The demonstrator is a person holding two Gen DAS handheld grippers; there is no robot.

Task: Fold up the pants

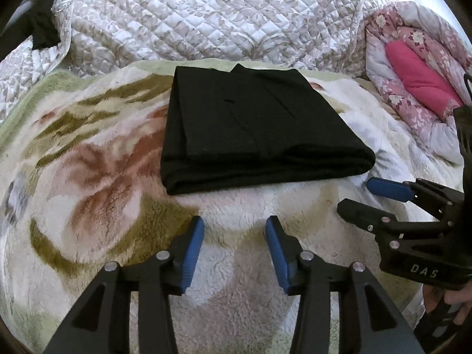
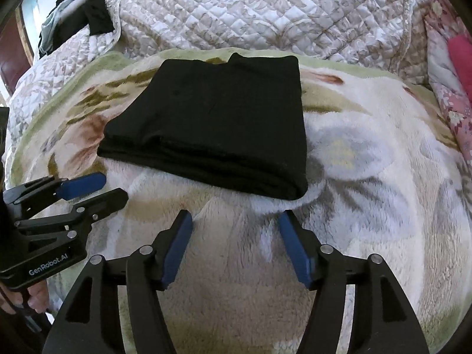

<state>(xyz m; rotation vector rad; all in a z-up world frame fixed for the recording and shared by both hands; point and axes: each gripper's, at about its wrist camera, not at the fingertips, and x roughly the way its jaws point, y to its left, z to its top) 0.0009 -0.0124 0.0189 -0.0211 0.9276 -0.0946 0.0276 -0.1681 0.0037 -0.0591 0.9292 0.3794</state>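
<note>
The black pants lie folded into a thick rectangle on a fluffy flowered blanket; they also show in the right wrist view. My left gripper is open and empty, a short way in front of the folded edge. My right gripper is open and empty, just in front of the pants' near right corner. Each gripper shows in the other's view: the right one at the right, the left one at the left. Neither touches the pants.
A quilted white and beige bedspread lies bunched behind the blanket. A pink floral duvet with a magenta lining sits at the right. Dark clothes lie at the far left.
</note>
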